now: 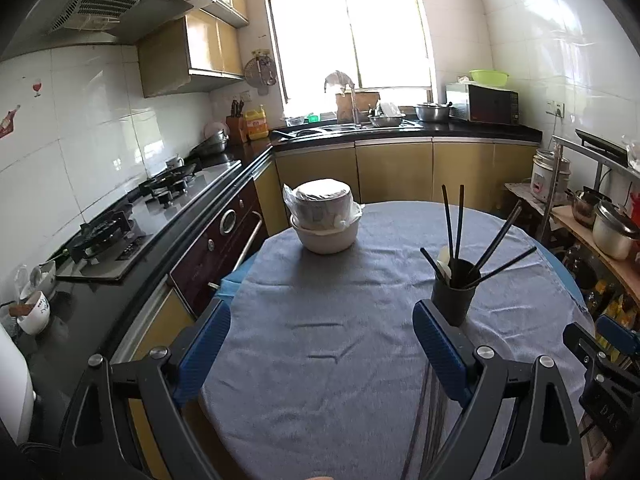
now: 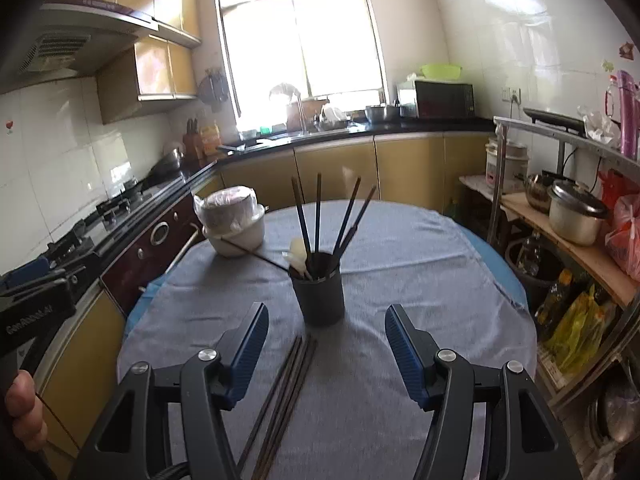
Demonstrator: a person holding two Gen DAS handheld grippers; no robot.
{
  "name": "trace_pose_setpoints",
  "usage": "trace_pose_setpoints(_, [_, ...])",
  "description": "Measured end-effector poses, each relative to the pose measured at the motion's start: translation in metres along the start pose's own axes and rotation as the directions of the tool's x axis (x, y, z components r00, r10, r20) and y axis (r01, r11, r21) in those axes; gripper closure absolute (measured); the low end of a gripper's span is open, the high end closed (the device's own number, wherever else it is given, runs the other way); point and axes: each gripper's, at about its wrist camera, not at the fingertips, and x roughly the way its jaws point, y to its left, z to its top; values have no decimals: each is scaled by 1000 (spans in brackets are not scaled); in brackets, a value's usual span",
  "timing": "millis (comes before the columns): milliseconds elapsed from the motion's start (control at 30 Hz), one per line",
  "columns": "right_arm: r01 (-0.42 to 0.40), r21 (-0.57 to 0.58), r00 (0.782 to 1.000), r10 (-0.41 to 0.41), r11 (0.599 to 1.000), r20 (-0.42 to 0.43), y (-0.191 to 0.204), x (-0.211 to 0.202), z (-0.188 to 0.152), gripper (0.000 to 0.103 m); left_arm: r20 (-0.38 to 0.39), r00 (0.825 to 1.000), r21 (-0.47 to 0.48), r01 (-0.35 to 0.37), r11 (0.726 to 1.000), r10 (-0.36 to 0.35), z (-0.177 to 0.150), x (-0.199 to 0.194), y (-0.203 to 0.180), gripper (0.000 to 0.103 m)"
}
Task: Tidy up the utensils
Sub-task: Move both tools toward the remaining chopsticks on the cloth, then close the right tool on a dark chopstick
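Grippers spread wide over grey cloth, gripping nothing.
Right gripper (image 2: 326,350) and left gripper (image 1: 322,346) both empty; loose dark chopsticks (image 2: 286,384) flat between right fingers, just short of dark holder (image 2: 319,292) with 6 chopsticks (image 2: 318,216) and pale spoon; lettering unreadable.

White tiled walls (image 1: 104,120), yellow cabinets (image 1: 394,168) under a black counter (image 1: 400,133), and a bright window (image 1: 348,36) above the sink.
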Motion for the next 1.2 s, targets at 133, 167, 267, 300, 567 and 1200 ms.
trace_pose_setpoints(133, [-28,45,998,30,999,-57,-12,16,-10,39,-100,993,26,63,998,-60,-23,28,-1,10])
trace_pose_setpoints(167, [-24,53,997,28,998,-74,-16,22,-14,40,-132,989,28,71,997,-67,-28,36,-2,10])
trace_pose_setpoints(267, [-41,94,985,56,995,-162,-28,50,-27,57,-273,958,13,91,996,-84,-55,74,-1,10])
trace_pose_setpoints(300, [-54,106,977,74,993,-199,-31,62,-32,59,-325,942,5,91,996,-84,-65,89,-1,10])
trace_pose_setpoints(567, [-104,145,919,151,984,-364,-25,152,-65,68,-490,864,-13,124,992,-115,-111,140,-13,10])
trace_pose_setpoints(1200, [-53,5,896,49,999,-440,11,232,-72,78,-525,788,-18,368,930,-322,-111,194,-78,10])
